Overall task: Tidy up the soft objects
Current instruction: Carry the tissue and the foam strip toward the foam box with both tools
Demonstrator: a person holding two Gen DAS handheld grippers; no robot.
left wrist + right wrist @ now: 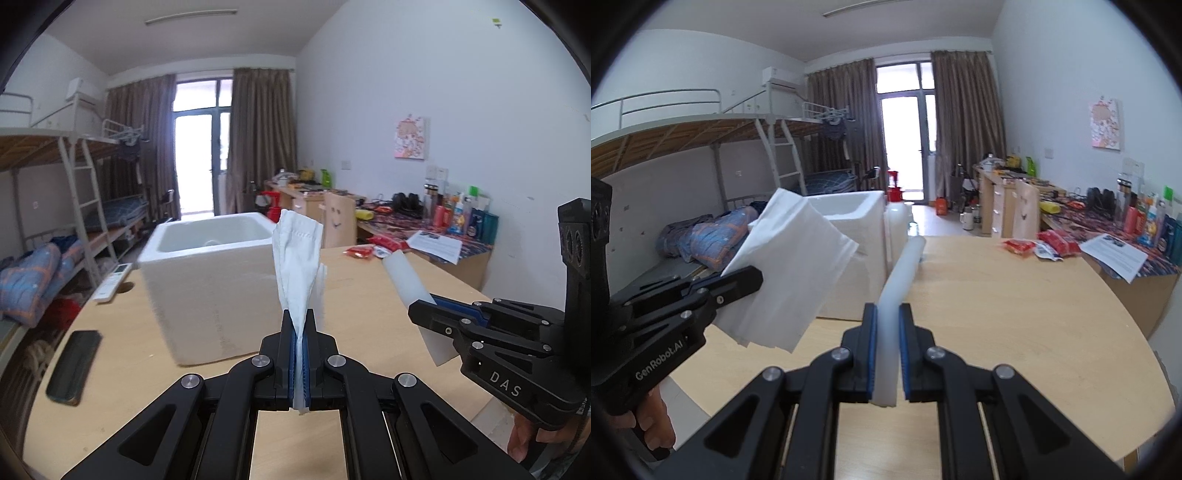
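Two grippers held over a pale wood counter (pixel 369 280) in a dormitory room.

Left wrist view, left to right of the jaws: bunk beds (pixel 62 192) with blue bedding far left; a dark phone-like slab (pixel 74 367) flat on the counter, left of the jaws; a white remote (pixel 112 282) near the counter's far left edge. A white foam box (pixel 210 280), open at top, stands on the counter just ahead and left of the jaws. Beyond it, a glazed door (pixel 201 147) between brown curtains. Ahead right, red snack packets (pixel 364 251) at the counter's far edge, then a cluttered desk (pixel 436 229) with bottles along the wall.

Left gripper (pixel 299 325): jaws closed nearly flat on a white tissue (pixel 297 258), which stands up between the blue pads and fans out above them, in the air in front of the box. From the right wrist view the tissue (pixel 792 273) reads as a broad folded sheet, left of the right jaws, overlapping the box (pixel 860 229).

Right gripper (pixel 888 314): jaws narrowed onto a white foam strip (pixel 905 269), pads pressed to both its sides. The strip runs forward and up past the fingertips, beside the box; whether it touches, I cannot tell. In the left wrist view the right gripper (pixel 424 314) sits right of the left jaws, with the strip (pixel 404 277) angled up-left.
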